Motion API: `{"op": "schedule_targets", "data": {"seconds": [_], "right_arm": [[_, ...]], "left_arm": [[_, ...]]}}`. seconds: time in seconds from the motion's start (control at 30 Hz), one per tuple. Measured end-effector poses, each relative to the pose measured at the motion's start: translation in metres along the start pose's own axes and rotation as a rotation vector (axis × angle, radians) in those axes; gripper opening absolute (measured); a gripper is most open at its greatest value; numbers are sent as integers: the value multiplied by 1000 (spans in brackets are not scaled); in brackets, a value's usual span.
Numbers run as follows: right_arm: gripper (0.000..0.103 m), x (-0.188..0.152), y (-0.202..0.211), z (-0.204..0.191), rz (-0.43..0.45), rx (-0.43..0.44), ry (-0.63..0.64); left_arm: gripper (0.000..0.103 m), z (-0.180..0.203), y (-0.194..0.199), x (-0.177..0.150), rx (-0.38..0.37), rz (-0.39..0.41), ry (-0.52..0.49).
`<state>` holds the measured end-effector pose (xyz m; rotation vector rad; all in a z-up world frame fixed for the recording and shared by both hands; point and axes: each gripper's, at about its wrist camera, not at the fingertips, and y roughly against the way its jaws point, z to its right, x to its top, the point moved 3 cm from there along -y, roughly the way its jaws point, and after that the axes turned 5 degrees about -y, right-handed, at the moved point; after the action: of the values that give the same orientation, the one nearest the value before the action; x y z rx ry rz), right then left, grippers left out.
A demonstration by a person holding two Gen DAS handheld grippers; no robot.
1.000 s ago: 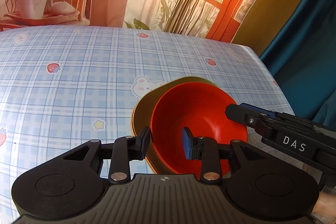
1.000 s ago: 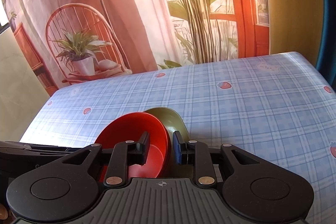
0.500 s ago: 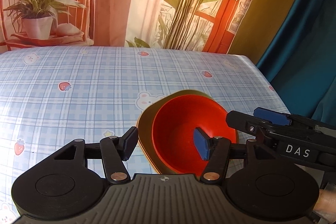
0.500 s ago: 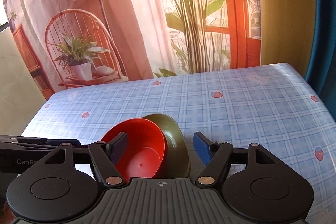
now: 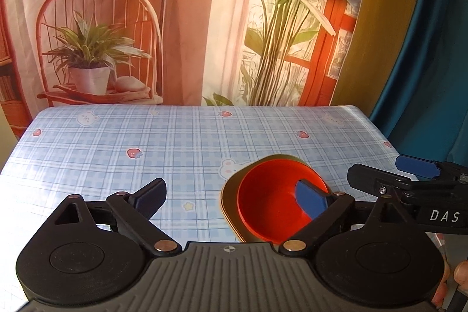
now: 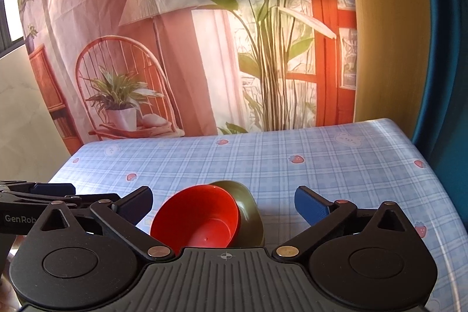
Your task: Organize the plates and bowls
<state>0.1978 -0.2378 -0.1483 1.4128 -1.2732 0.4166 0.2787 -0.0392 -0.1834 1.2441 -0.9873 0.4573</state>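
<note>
A red bowl (image 5: 269,201) sits nested inside an olive-green bowl (image 5: 231,192) on the blue checked tablecloth (image 5: 175,142). My left gripper (image 5: 231,195) hovers above and behind the pair, its jaws opening wide, with nothing pressed between the pads. From the right wrist view the red bowl (image 6: 199,218) and the green bowl (image 6: 248,209) lie low between the fingers of my right gripper (image 6: 223,202), whose jaws are also opening and touch neither bowl. The right gripper's fingers (image 5: 380,180) reach in from the right edge of the left wrist view.
A printed backdrop with a chair, potted plant and lamp (image 5: 175,19) hangs behind the table's far edge. A blue curtain (image 5: 433,63) hangs at the right. The left gripper's fingers (image 6: 35,192) show at the left in the right wrist view.
Both grippers have let go of the bowls' rims, spread their jaws wide and drawn back and up. The stacked bowls stay on the cloth and look smaller and lower in both views.
</note>
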Motion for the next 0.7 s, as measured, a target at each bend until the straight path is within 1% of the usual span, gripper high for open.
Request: {"op": "schedule_targets", "data": {"seconds": [0.13,0.23,0.37,0.57,0.7], "right_arm": [[103,2,17,-5,27,-7,16],[103,2,30,-9,53,-8,23],[103,2,47,-14,86,-22,36],[103,0,69,-24,120,-51,56],[103,-3,85,-30,138,-57,57]], "left_arm": [[103,-3,22,1,59,33,8],[103,-6,38,2,87,61,10],[103,-10,62,2,146,94,-2],[103,-15,94,-1,213,133,12],[103,-16,115,-7,272,156,5]]}}
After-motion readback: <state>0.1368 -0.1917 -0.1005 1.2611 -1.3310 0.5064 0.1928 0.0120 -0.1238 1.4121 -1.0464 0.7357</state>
